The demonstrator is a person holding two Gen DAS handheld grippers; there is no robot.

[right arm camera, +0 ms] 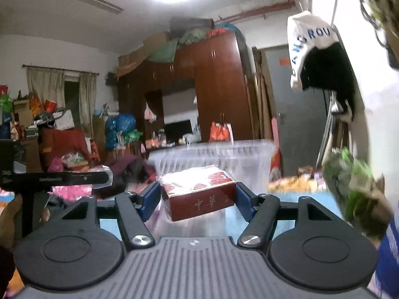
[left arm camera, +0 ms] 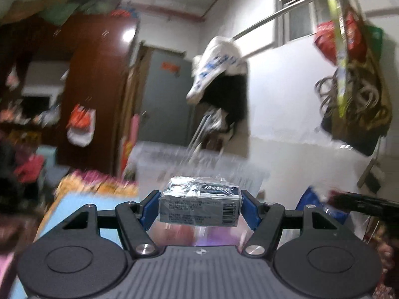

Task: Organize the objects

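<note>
My left gripper (left arm camera: pixel 199 205) is shut on a grey-blue box (left arm camera: pixel 199 206) wrapped in clear film, with a barcode on its near face, held in the air. My right gripper (right arm camera: pixel 198 199) is shut on a dark red box (right arm camera: pixel 199 196) with gold characters and clear film, also held up and tilted a little. A clear plastic storage bin (left arm camera: pixel 199 167) stands just beyond both boxes, and it also shows in the right wrist view (right arm camera: pixel 219 157). The left gripper's body (right arm camera: pixel 57 177) shows at the left of the right wrist view.
A light blue surface (left arm camera: pixel 82 204) lies below the grippers, with colourful packets (left arm camera: pixel 97 182) on it. A dark wooden wardrobe (right arm camera: pixel 212 87) stands behind. Clothes hang on a rail (left arm camera: pixel 219 67) by the white wall. Green packaging (right arm camera: pixel 354 186) sits at right.
</note>
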